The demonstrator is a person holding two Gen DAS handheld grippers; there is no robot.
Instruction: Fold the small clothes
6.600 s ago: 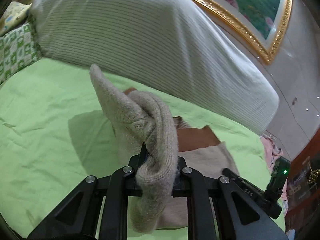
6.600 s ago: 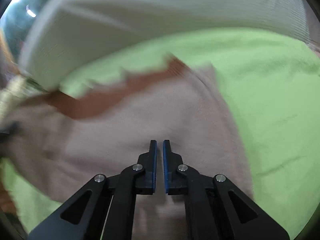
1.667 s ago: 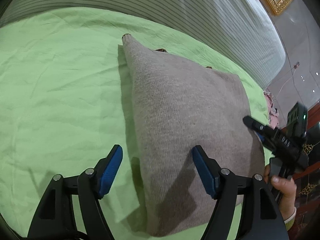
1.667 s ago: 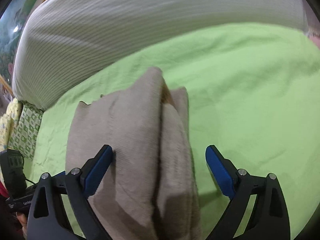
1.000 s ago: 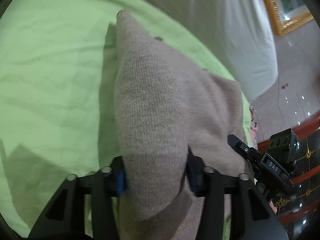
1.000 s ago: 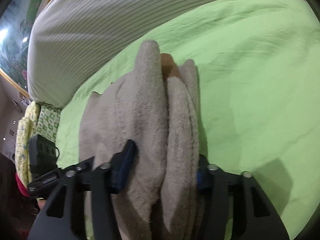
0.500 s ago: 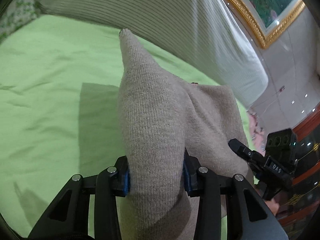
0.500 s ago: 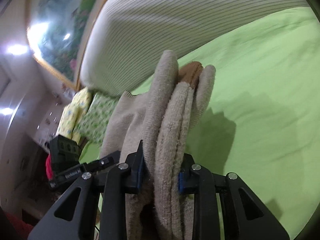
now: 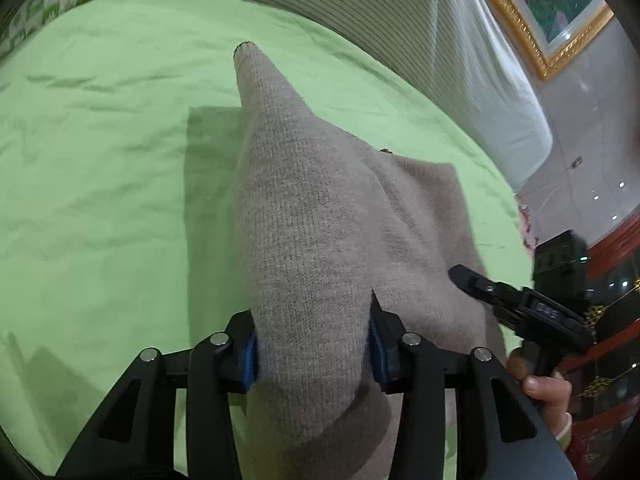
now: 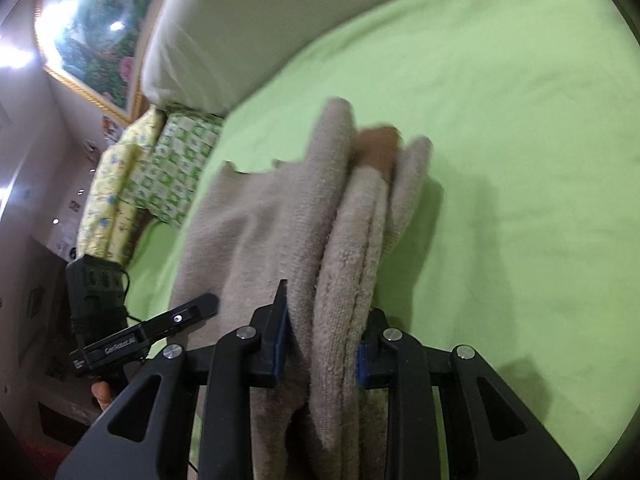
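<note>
Fingers of the left gripper pinch one end of the folded sweater; right gripper pinches the other, bundle raised over the bed. Folding looks mostly done; setting down remains.

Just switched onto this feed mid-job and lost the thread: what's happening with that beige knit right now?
A person holds a gripper in each hand, and both are clamped on the folded beige knit garment. The left gripper pinches one thick folded edge, its jaws just easing a little wider, and the right gripper pinches the stacked layers at the other edge, also just easing a little. The bundle is held over the green bedsheet, casting a shadow on it, with the striped bolster behind. A brown trim peeks between the layers.
</note>
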